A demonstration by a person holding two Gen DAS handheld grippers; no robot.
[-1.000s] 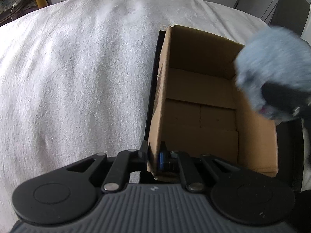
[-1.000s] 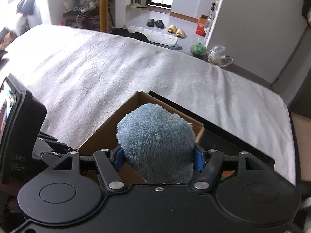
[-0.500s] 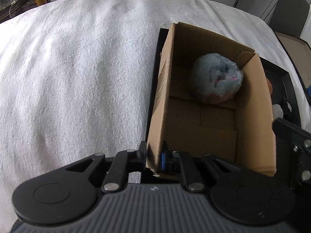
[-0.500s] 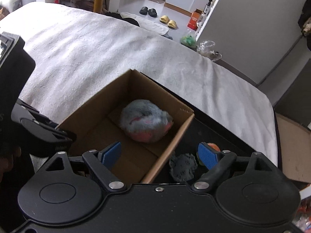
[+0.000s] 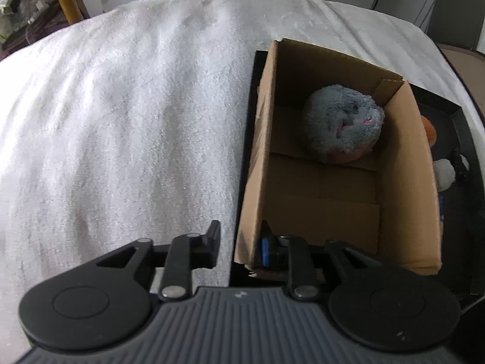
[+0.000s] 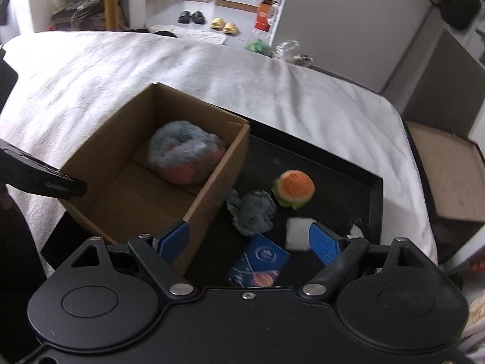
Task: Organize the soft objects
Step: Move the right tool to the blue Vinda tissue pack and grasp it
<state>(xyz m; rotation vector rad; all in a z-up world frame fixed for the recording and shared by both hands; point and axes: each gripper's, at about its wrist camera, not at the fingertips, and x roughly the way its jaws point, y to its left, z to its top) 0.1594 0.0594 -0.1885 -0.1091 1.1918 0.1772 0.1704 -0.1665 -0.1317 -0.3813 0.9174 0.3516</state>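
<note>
Grey plush (image 5: 342,124) lying in far corner of cardboard box (image 5: 406,188), box sitting in black tray (image 6: 376,188) on bed (image 5: 121,121). Left gripper (image 5: 239,242) spreading apart, straddling box's near-left wall. Right gripper (image 6: 248,239) hanging wide apart, gripping nothing, over tray holding burger plush (image 6: 292,188), small grey plush (image 6: 251,209), white block (image 6: 298,233).

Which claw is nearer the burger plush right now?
Right. The right claw hangs open over the tray just short of the burger plush; the left claw straddles the box's far-side wall.
</note>
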